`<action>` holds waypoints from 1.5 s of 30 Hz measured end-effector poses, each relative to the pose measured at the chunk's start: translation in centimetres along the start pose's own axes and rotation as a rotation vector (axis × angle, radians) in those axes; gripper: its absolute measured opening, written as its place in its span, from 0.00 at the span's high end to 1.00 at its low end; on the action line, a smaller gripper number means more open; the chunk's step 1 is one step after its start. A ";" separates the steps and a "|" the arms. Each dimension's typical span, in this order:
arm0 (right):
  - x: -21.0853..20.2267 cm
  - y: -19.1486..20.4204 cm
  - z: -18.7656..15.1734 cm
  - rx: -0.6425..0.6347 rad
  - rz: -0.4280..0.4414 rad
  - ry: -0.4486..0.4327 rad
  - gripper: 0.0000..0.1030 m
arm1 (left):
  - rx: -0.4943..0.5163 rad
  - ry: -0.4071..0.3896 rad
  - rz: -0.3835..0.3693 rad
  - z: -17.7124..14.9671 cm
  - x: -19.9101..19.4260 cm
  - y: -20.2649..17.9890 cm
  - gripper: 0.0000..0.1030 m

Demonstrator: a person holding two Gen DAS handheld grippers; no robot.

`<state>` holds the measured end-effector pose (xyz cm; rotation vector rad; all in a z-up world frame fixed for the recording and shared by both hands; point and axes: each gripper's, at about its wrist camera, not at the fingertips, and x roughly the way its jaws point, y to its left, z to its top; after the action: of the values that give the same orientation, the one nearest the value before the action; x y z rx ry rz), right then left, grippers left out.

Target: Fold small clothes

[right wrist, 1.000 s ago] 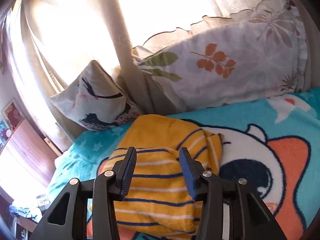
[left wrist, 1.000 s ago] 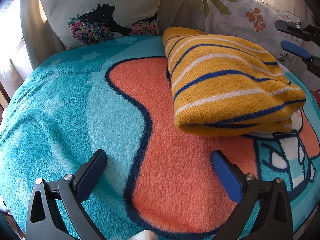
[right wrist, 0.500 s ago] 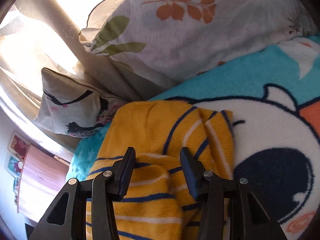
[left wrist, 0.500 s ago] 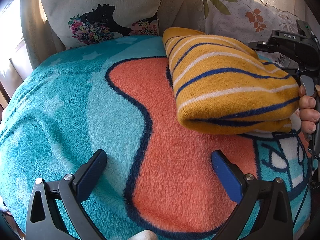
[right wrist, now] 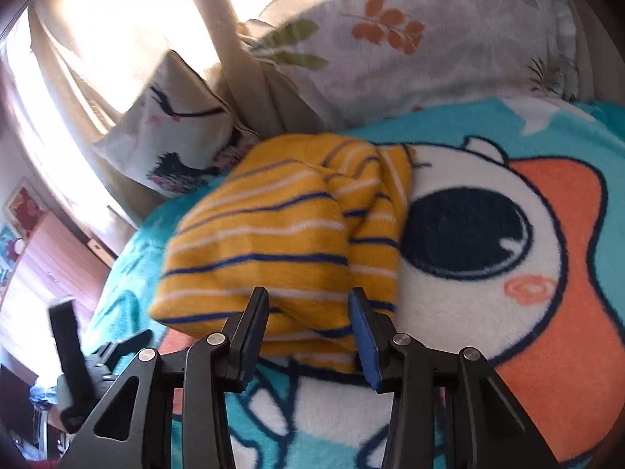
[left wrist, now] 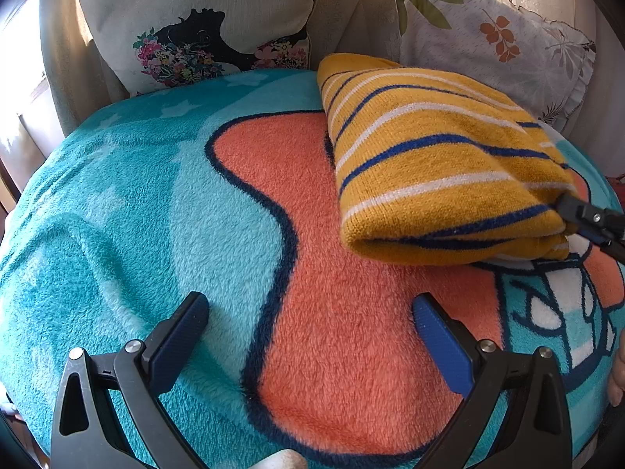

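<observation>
A folded yellow garment with blue and white stripes lies at the back right of a teal and orange fleece blanket. My left gripper hovers open over the blanket in front of it, with nothing between its fingers. My right gripper is at the near folded edge of the garment. Its jaws are closing, and the thick edge sits between them without being clearly pinched. In the left wrist view the right gripper touches the garment's right corner.
Two printed pillows lean against a curtain behind the blanket. A person's fingers show at the right edge. A wooden cabinet stands beyond the bed's far side.
The right gripper came down from above the garment to its near edge, and its jaws narrowed slightly. The left gripper and the garment stayed where they were.
</observation>
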<state>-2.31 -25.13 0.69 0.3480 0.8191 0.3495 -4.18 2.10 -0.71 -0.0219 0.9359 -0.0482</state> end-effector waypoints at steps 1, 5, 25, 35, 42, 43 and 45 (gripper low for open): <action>0.6 -1.1 -0.1 0.040 -0.031 0.022 0.57 | 0.000 0.000 0.000 0.0 0.0 0.0 0.00; -1.0 -2.9 0.1 0.112 -0.049 -0.037 0.56 | 0.001 0.000 0.001 0.0 0.0 0.0 0.00; 3.2 -2.6 2.9 0.155 0.094 -0.025 0.56 | 0.001 0.000 0.000 0.0 0.0 0.0 0.00; 0.1 -5.1 3.1 0.245 -0.003 -0.128 0.37 | 0.002 0.000 0.002 0.0 0.0 0.0 0.00; -4.4 0.0 5.3 0.066 0.031 -0.251 0.37 | 0.002 0.000 0.001 0.0 0.0 0.0 0.00; -4.2 0.7 5.7 0.050 0.074 -0.236 0.37 | 0.001 0.000 0.000 0.0 0.0 0.0 0.00; -2.9 1.4 6.6 0.063 0.178 -0.183 0.37 | 0.001 0.000 0.001 0.0 0.0 0.0 0.00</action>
<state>0.63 -26.28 7.37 0.5057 0.6218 0.4512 -4.13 2.10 -0.72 -0.0203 0.9356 -0.0482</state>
